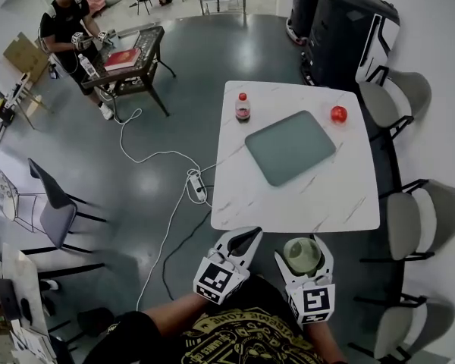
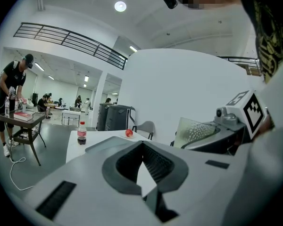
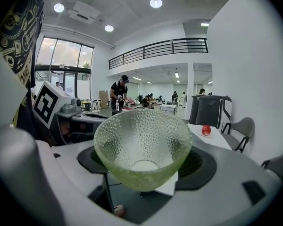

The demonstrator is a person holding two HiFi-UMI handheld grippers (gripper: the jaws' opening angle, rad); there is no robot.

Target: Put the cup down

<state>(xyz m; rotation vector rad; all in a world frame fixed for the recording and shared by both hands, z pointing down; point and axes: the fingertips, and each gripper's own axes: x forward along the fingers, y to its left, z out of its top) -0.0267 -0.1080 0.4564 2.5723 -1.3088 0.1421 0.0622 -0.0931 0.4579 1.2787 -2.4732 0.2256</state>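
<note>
Right tongs (image 1: 303,246) are clamped on a pale green, bumpy-textured glass cup (image 1: 302,256), one jaw on each side. The right gripper view shows the cup (image 3: 142,145) sitting right between the pads with its mouth facing the camera. The cup is up in the air, just off the near edge of the white marble desk (image 1: 341,203), so it's not down on anything yet.

Left tongs (image 1: 244,240) are closed, tips together with nothing between them, and they hang just left of the right ones, also near the desk's near edge.

On the desk there's a grey-green tray (image 1: 290,147) lying flat around the middle. A cola bottle with a red cap (image 1: 243,107) stands upright at the far left, and a red apple (image 1: 338,114) sits at the far right, just beside the tray's far corner.

Far left across the room, a person in black (image 1: 68,21) stands at a small dark table (image 1: 148,48). A power strip (image 1: 196,184) with white cable lies on the floor left of the desk.
</note>
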